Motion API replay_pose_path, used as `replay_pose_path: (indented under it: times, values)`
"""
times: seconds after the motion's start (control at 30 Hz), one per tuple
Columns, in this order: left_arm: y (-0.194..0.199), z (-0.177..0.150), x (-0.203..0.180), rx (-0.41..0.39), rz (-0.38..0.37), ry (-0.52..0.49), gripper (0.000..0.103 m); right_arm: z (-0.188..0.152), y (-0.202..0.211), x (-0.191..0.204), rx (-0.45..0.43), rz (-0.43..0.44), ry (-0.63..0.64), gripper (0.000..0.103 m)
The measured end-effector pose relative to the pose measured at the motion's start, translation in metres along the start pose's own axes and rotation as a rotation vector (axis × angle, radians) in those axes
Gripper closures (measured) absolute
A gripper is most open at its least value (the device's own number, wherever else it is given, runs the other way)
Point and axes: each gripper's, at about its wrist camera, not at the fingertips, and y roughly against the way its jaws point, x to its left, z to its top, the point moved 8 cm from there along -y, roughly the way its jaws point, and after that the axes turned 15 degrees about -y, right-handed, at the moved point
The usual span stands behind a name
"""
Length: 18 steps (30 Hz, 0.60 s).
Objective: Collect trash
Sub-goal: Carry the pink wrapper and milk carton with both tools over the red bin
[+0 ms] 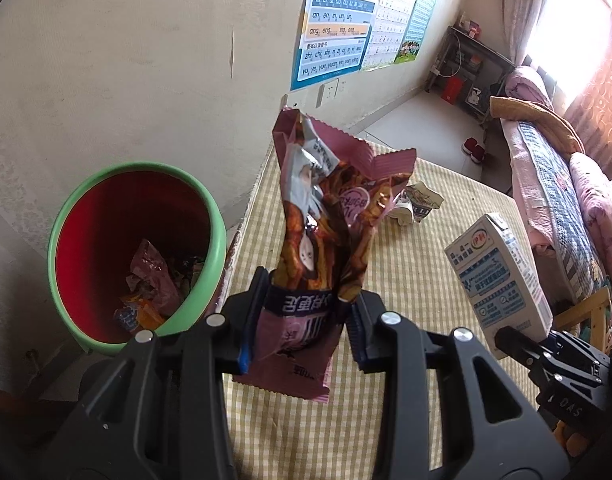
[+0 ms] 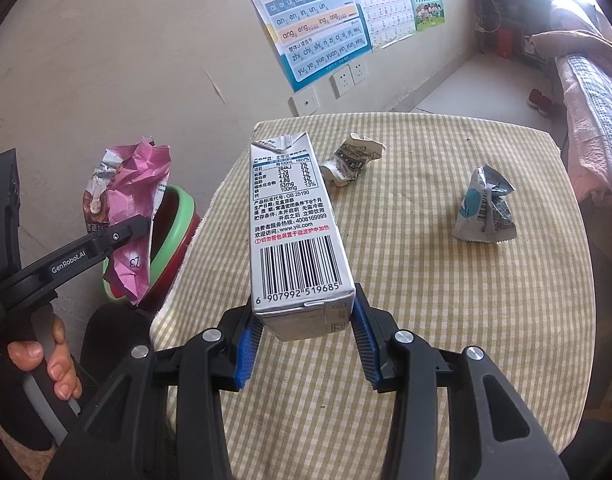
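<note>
1. The left claw [image 1: 304,320] is clamped on the lower part of a pink snack wrapper [image 1: 326,216], which stands upright above the near-left part of the desk [image 1: 426,280].
2. The right claw [image 2: 306,340] is clamped on the bottom end of a white milk carton [image 2: 294,220], blue pads pressed to its two sides, barcode face up toward the camera.
3. A red bin with a green rim [image 1: 134,248] stands on the floor just beside the desk's left edge, against the wall; crumpled wrappers lie at its bottom.
4. In the right wrist view the pink wrapper hangs over the bin's rim, gripped by the left claw, and a person's hand [image 2: 46,360] wraps the handle below.
5. On the checked yellow tablecloth two pieces of trash lie apart: a crumpled paper wrapper [image 2: 352,158] near the far edge, and a crushed blue-and-silver packet [image 2: 484,208] toward the right.
6. Pinyin posters [image 2: 318,20] hang on the wall behind the desk.
</note>
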Motion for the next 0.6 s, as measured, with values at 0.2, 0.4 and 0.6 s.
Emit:
replay_pose_path:
  times: [0.2,0.4,0.6]
  values:
    - [0.0,-0.003,0.006,0.003,0.011,0.015,0.068,-0.002,-0.002,0.013,0.01,0.017,0.024,0.062]
    - [0.0,-0.005,0.012,0.006,0.019,0.031,0.068,-0.005,-0.007,0.023,0.026,0.026,0.044,0.062]
    - [0.002,-0.006,0.023,0.003,0.035,0.052,0.068,-0.007,-0.013,0.031,0.039,0.036,0.055,0.062]
